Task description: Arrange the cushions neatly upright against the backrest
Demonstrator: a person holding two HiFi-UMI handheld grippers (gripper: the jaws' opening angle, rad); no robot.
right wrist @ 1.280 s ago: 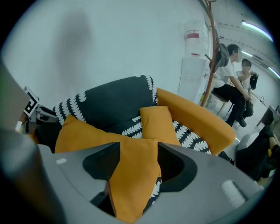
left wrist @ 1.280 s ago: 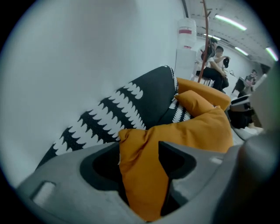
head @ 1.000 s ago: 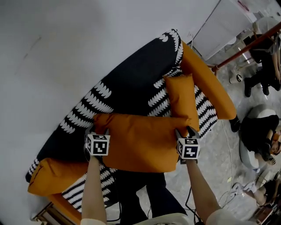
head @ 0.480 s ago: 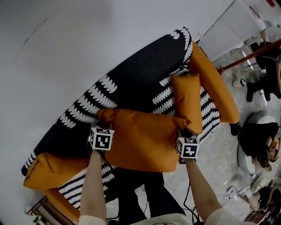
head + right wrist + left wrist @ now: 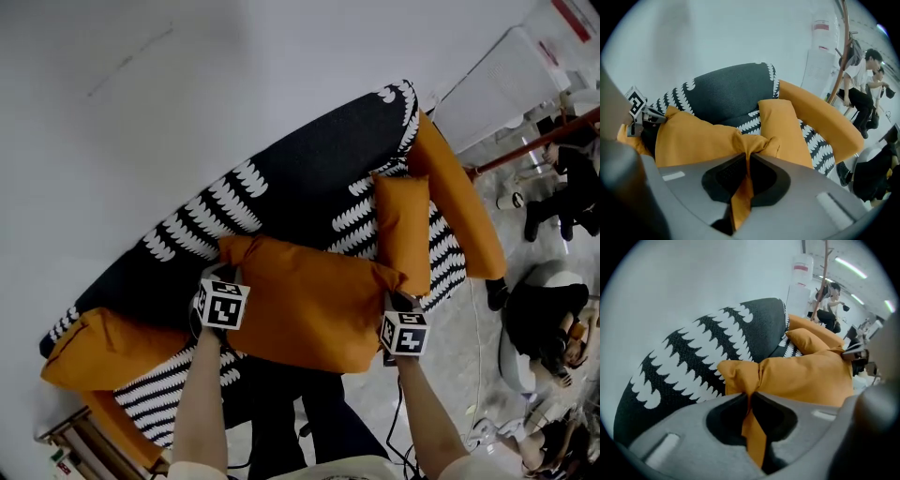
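1. The left gripper (image 5: 750, 399) is clamped on a bunched corner of the big cushion (image 5: 305, 305). A fold of orange cloth runs down between its pressed-together jaws.
2. The right gripper (image 5: 746, 159) pinches the opposite corner the same way, so the cushion hangs stretched between the two.
3. The cushion sits just ahead of both grippers, in front of the backrest (image 5: 281, 187). From here I can't tell whether its far edge touches the backrest. I'd say it is gripped and ready but not yet stood up against it.
4. A small cushion (image 5: 403, 230) lies just beyond the right gripper, on its far side. It seems to lean on the backrest beside the orange armrest (image 5: 459, 206), though I can't tell how straight it stands.
5. So the task looks about half done at best. The big cushion still needs setting upright, and the small one may want squaring.
6. Against a second ago, both pairs of jaws have just been closing on the cloth. The corners, loose then, are now gathered into tight knots, and the cushion looks drawn in narrower between the grippers.
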